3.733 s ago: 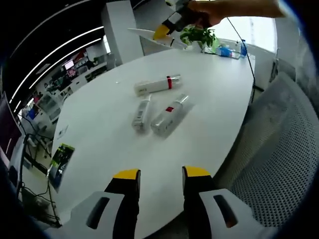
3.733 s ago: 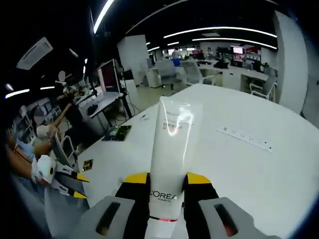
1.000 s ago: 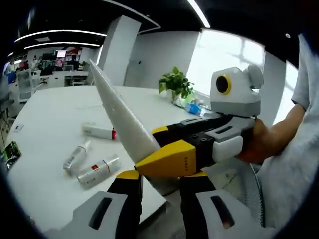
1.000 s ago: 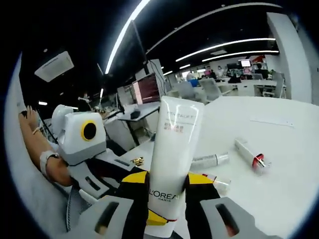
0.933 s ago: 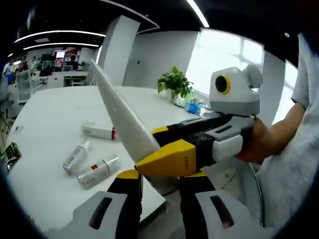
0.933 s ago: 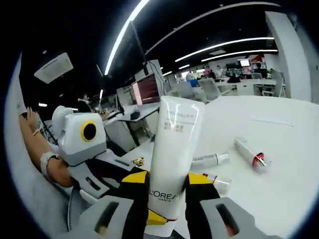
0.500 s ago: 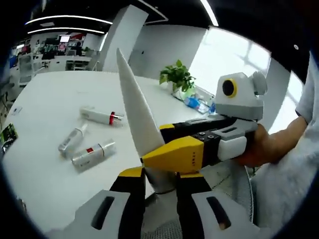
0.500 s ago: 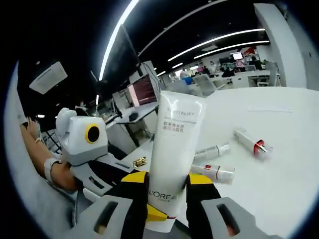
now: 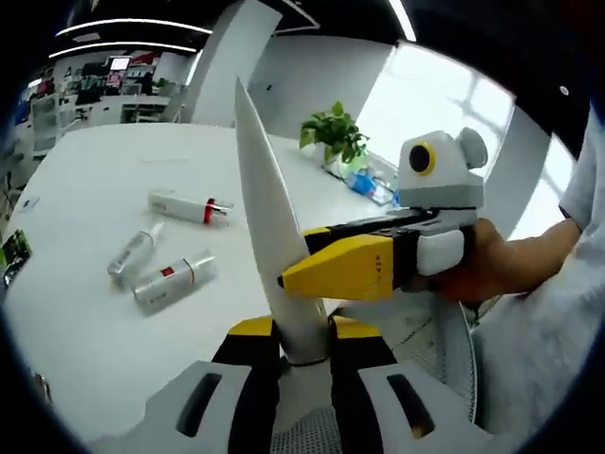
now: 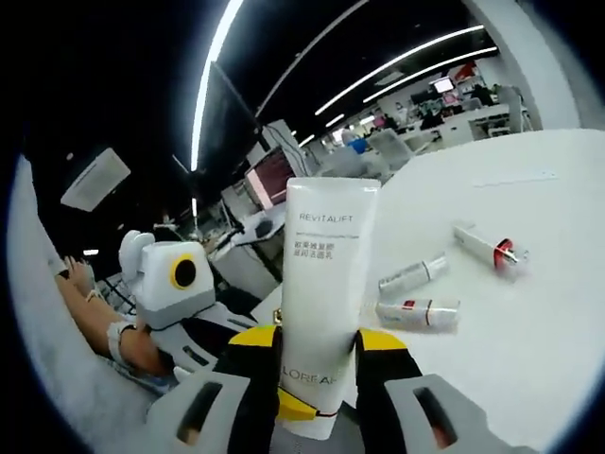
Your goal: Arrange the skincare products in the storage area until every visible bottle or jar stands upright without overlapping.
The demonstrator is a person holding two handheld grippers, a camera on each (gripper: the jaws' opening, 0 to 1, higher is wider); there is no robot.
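left claw (image 9: 301, 333) | now closed around tube (image 9: 269, 227) base

Two hand-held grippers with yellow-tipped black jaws on pale grey bodies, and a person in a grey top.

In the left gripper view, the left gripper (image 9: 302, 331) has two black jaws capped in yellow, each rising from a light grey moulded housing with a dark oval slot. The right gripper (image 9: 326, 274), entering from the right, has a wedge-shaped yellow jaw tip bearing small dark lettering, a black ribbed mid-section and a white-grey block behind it. The person's hand (image 9: 492, 274) emerges from a light grey textured fabric sleeve (image 9: 577, 227). In the right gripper view, the right gripper (image 10: 317, 345) has the same yellow caps, black jaws and slotted grey housings, and a light-coloured band (image 10: 118, 333) circles the person's wrist.
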